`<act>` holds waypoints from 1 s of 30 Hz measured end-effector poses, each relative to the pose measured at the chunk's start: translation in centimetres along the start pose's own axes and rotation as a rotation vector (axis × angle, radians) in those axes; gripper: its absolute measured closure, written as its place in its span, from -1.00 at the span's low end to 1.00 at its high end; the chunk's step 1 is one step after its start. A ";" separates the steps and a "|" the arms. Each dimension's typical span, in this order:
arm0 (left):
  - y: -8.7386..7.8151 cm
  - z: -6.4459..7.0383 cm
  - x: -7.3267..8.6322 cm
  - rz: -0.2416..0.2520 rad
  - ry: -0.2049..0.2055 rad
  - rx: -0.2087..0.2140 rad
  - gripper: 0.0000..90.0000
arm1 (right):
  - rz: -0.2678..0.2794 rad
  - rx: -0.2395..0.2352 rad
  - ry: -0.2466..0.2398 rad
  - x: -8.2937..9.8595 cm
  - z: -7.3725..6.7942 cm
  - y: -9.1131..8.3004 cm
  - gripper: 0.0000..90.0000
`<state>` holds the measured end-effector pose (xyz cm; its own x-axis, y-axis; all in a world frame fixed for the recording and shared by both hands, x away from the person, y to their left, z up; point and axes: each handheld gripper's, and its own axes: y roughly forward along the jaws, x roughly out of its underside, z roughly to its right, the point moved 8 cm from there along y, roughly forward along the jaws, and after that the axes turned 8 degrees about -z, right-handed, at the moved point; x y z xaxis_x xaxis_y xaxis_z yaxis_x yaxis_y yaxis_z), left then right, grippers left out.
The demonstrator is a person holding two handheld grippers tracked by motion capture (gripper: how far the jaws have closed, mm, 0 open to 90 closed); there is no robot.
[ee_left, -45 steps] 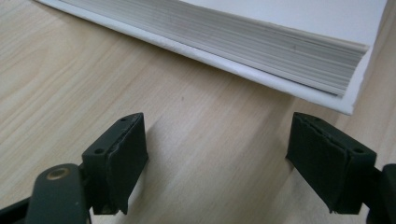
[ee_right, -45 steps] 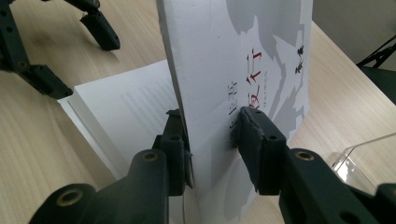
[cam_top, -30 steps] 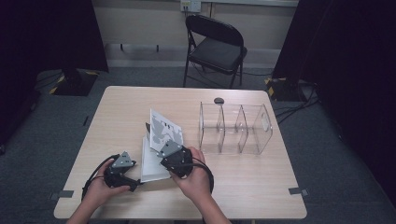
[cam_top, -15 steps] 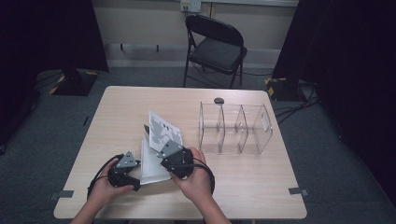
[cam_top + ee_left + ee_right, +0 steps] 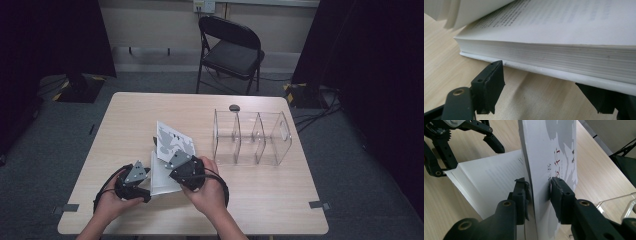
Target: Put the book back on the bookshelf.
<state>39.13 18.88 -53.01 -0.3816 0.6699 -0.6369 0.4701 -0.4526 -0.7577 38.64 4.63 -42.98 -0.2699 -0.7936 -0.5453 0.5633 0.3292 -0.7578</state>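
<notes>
Jaws, high view: right gripper [image 5: 176,161] sits low and centre in the frame, clamped on the raised cover [image 5: 173,140] of the book [image 5: 161,176]; left gripper [image 5: 142,185] lies to its lower left, at the book's left edge, and its jaws are too small to read from up here.
Book, high view: white, lying open on the table [image 5: 280,195], near the front edge, left of centre, with the cover tilted up toward the upper right.
Organizer, high view: a clear acrylic organizer [image 5: 252,137] stands right of centre (three compartments, by the look of it), well apart from the book.
Background, high view: a folding chair [image 5: 230,50] stands at the top of the frame beyond the table.
Jaws, left gripper view: left gripper [image 5: 549,92] has its jaws spread apart, one at lower left, the other at lower right tucked under the book's bottom cover.
Book, left gripper view: page block [image 5: 564,56] crosses the middle of the frame, with loose pages lifting at upper left.
Jaws, right gripper view: right gripper [image 5: 537,191] has both jaws pressed on the upright cover [image 5: 556,152] at centre frame.
Other hand, right gripper view: left gripper [image 5: 474,142] shows at upper left, jaws apart at the edge of the open pages [image 5: 496,177].
</notes>
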 end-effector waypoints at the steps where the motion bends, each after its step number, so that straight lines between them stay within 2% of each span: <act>1: -0.1 -0.1 0.0 -0.003 0.003 -0.007 -0.52 | 0.001 0.000 -0.009 -0.1 0.1 0.0 0.47; 3: -0.2 -0.2 -0.2 0.010 -0.007 -0.018 -0.55 | 0.001 -0.002 -0.006 -0.2 0.1 -0.1 0.47; 6: -0.4 -0.2 -0.4 0.016 0.003 -0.030 -0.56 | 0.006 -0.001 -0.003 -0.3 0.1 -0.1 0.47; 13: -1.0 0.1 -1.0 0.027 0.050 -0.045 -0.47 | 0.000 -0.004 -0.011 -0.3 0.0 -0.2 0.47; 20: -1.7 0.5 -1.7 0.038 0.089 -0.055 -0.48 | 0.001 -0.011 -0.012 -0.5 0.3 -0.7 0.47; 22: -1.8 0.7 -2.0 0.054 0.094 -0.051 -0.48 | 0.001 -0.016 -0.026 -0.5 0.4 -0.8 0.47; 23: -2.0 0.8 -2.2 0.048 0.110 -0.054 -0.48 | 0.000 -0.016 -0.024 -0.5 0.4 -0.9 0.47; 27: -2.4 1.2 -2.9 0.069 0.128 -0.054 -0.48 | -0.009 -0.021 -0.026 -0.7 0.6 -1.2 0.47; 29: -2.5 1.4 -3.1 0.070 0.136 -0.063 -0.47 | -0.013 -0.022 -0.025 -0.7 0.7 -1.3 0.47; 30: -2.6 1.3 -3.1 0.056 0.146 -0.069 -0.46 | -0.015 -0.023 -0.028 -0.7 0.7 -1.3 0.47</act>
<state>38.02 17.23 -49.26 -0.2357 0.7259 -0.6462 0.5424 -0.4534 -0.7072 38.60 4.39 -41.36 -0.2557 -0.8126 -0.5238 0.5416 0.3284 -0.7739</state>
